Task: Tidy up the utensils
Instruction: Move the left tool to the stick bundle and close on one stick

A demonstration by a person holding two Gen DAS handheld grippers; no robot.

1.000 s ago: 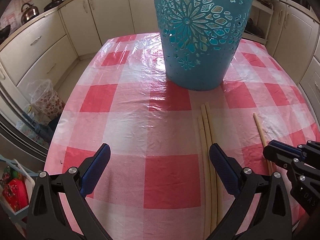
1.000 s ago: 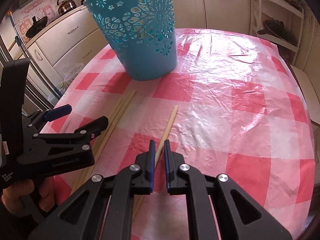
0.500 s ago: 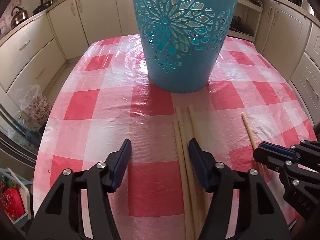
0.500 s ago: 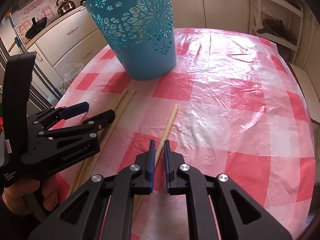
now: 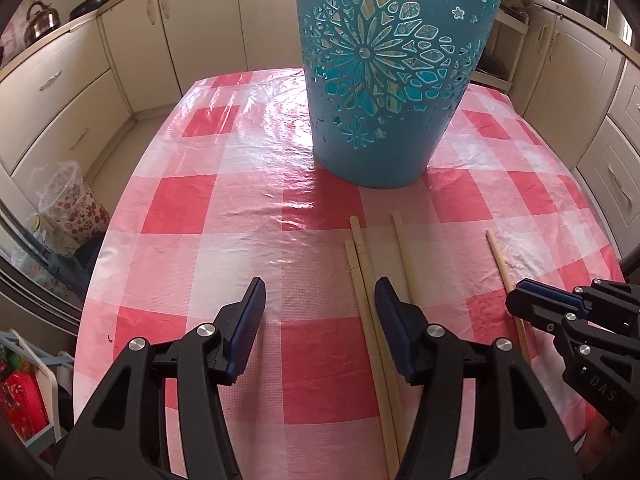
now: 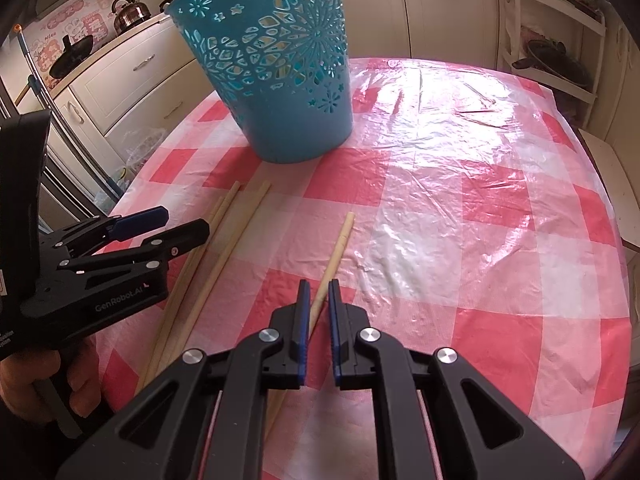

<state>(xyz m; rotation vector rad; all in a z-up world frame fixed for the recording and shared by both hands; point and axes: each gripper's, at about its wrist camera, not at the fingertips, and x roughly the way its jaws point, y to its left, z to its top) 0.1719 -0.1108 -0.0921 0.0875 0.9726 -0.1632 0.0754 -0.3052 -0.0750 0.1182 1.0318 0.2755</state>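
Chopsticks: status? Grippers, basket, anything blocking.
Left gripper open over three chopsticks. Right gripper narrow around the lone chopstick, grip unclear. Basket upright, path clear.

Three long wooden chopsticks (image 5: 370,312) lie flat in the lower middle. One more chopstick (image 5: 502,266) lies alone, lower right. A blue basket (image 5: 384,80) stands upright, top middle.

Four pale wooden chopsticks lie on the red-and-white checked plastic tablecloth (image 5: 224,208): a group of three chopsticks (image 5: 362,264) at lower centre of the left wrist frame, and a single chopstick (image 5: 498,258) at right. One teal perforated plastic basket (image 5: 388,80) stands at upper centre. Two black two-finger grippers show: the left gripper (image 5: 320,300) and the right gripper (image 6: 319,304). One metal kettle (image 5: 40,24) sits at upper left.
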